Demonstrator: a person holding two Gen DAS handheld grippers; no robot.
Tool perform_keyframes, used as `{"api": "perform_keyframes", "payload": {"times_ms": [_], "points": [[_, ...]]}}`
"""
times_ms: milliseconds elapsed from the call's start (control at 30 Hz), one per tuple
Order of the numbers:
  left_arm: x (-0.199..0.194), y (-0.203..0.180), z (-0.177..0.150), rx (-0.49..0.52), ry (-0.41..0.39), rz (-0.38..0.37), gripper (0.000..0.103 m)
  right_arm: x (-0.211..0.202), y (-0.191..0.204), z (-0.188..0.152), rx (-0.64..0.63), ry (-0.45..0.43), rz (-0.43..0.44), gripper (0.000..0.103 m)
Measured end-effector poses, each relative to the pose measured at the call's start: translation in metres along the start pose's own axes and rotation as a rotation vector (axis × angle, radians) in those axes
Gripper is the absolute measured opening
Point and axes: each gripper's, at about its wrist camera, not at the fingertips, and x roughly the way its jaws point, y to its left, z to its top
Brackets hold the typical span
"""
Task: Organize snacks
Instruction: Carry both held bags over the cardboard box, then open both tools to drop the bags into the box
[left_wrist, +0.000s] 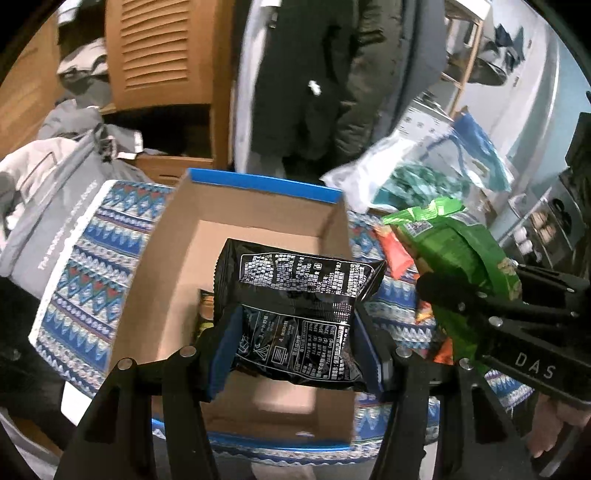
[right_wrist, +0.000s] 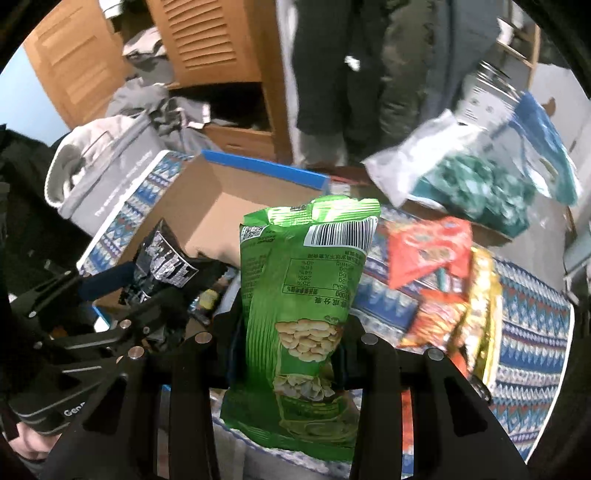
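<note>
Left gripper (left_wrist: 295, 354): fingers clamped on black snack packet (left_wrist: 299, 295), above open cardboard box (left_wrist: 162, 266). Right gripper (right_wrist: 288, 354): clamped on green peanut bag (right_wrist: 299, 295), right of box. Patterned cloth (right_wrist: 532, 332) underneath; louvred wooden cabinet (left_wrist: 155, 48) behind box.

Left gripper (left_wrist: 295, 347) and right gripper (right_wrist: 288, 354), both angled downward, each clamped around a packet.
</note>
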Motion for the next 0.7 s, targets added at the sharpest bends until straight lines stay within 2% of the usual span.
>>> {"api": "perform_keyframes", "payload": {"times_ms": [233, 500, 700], "points": [[0.002, 0.038, 0.001, -0.053, -0.013, 0.054, 0.060, 0.024, 0.029, 0.019, -0.007, 0.024, 0.054, 0.038], [0.019, 0.072, -0.006, -0.117, 0.034, 0.073, 0.060, 0.053, 0.048, 0.028, -0.003, 0.069, 0.078, 0.038], [0.023, 0.079, -0.004, -0.134, 0.052, 0.095, 0.061, 0.070, 0.051, 0.028, 0.022, 0.130, 0.121, 0.040]]}}
